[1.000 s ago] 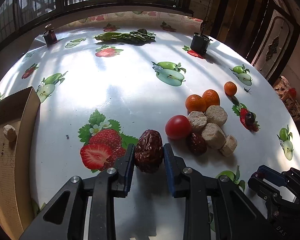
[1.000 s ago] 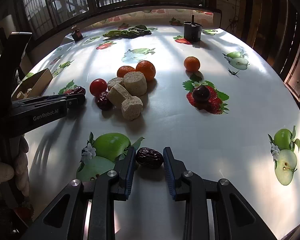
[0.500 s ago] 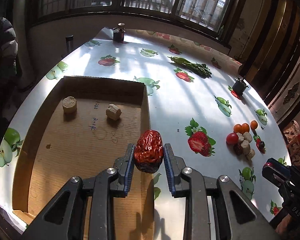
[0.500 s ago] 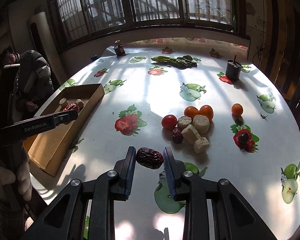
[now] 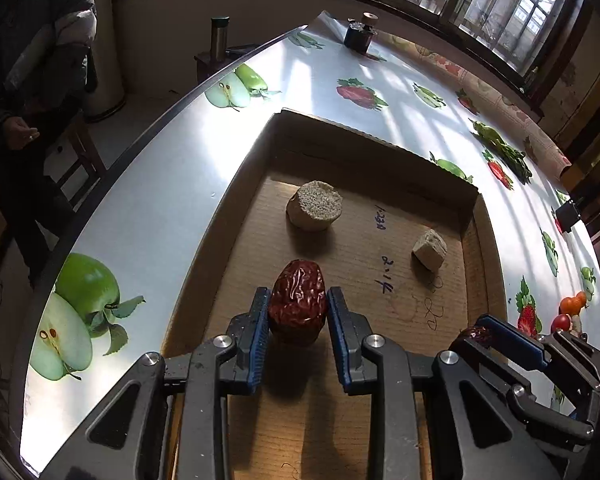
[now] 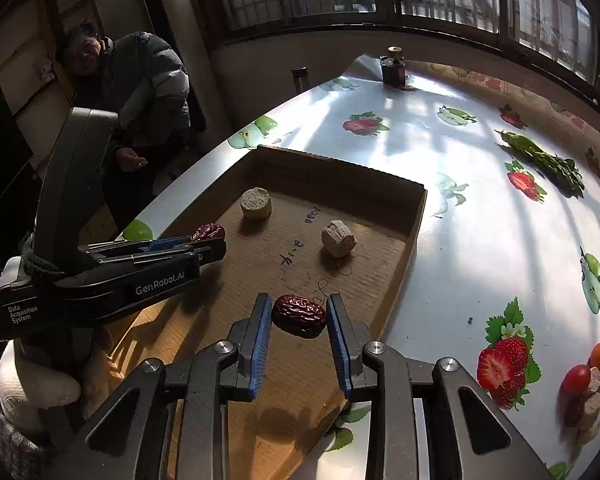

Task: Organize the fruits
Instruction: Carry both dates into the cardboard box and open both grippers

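Observation:
My left gripper is shut on a wrinkled red date and holds it over the floor of the cardboard box. It shows from the side in the right wrist view. My right gripper is shut on a darker red date above the box's near part. Two beige rice-cake pieces lie in the box: a round one and a smaller chunk.
A pile of tomatoes, oranges, dates and cake pieces lies on the fruit-print table to the right. A green vegetable bunch and a dark jar stand further back. A seated person is beyond the table's left edge.
Both grippers have carried their dates left from the fruit pile and now hang over the cardboard box. The box is much closer in both views.

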